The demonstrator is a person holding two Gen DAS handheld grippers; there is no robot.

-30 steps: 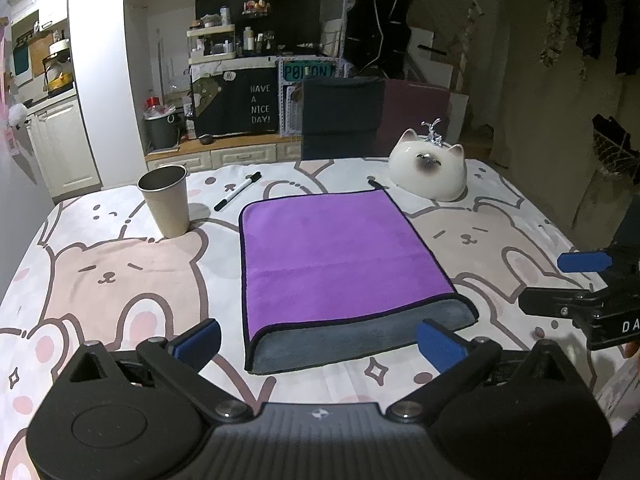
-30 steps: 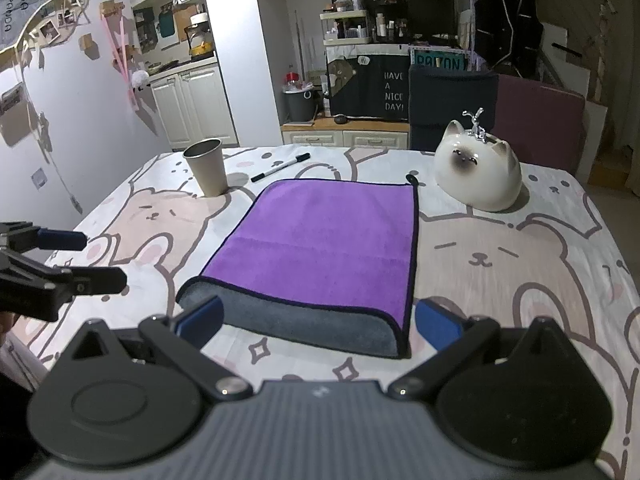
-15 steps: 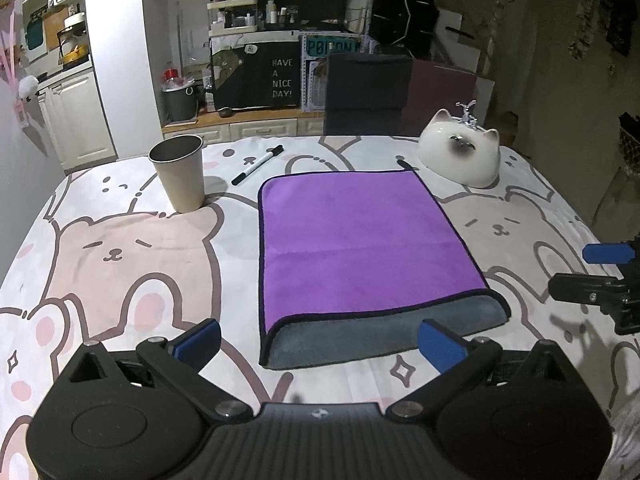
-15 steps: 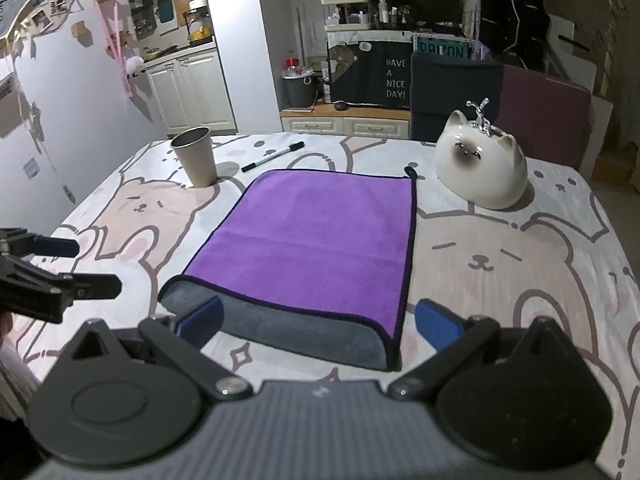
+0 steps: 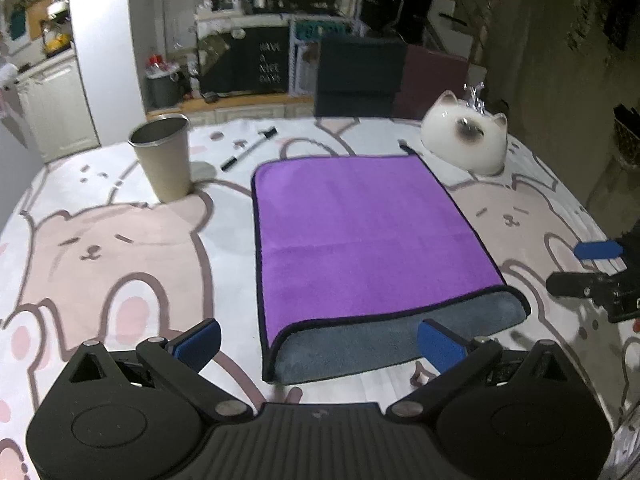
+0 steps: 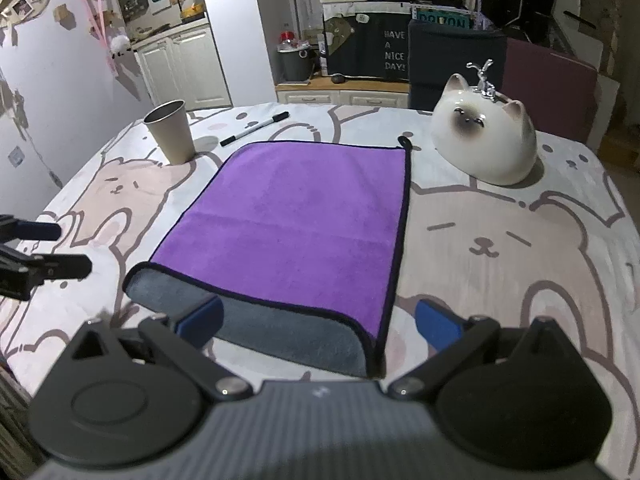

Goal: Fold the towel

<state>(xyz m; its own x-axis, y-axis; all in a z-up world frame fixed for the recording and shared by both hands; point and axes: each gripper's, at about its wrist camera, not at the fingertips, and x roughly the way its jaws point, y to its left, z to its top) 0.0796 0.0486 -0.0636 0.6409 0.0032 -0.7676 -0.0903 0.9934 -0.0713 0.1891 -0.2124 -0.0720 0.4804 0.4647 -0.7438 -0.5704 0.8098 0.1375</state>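
A purple towel with a black hem lies folded in half on the table, its grey underside showing as a band along the near fold. It also shows in the right wrist view. My left gripper is open and empty, hovering just short of the towel's near left part. My right gripper is open and empty over the near right corner. Each gripper shows at the edge of the other's view, the right one and the left one.
A metal cup stands left of the towel, with a black marker behind it. A white ceramic cat sits at the towel's far right corner. The table wears a bear-print cloth. Chairs and kitchen cabinets stand beyond.
Both grippers have moved in closer to the towel's near edge and stayed open. The towel has not moved.
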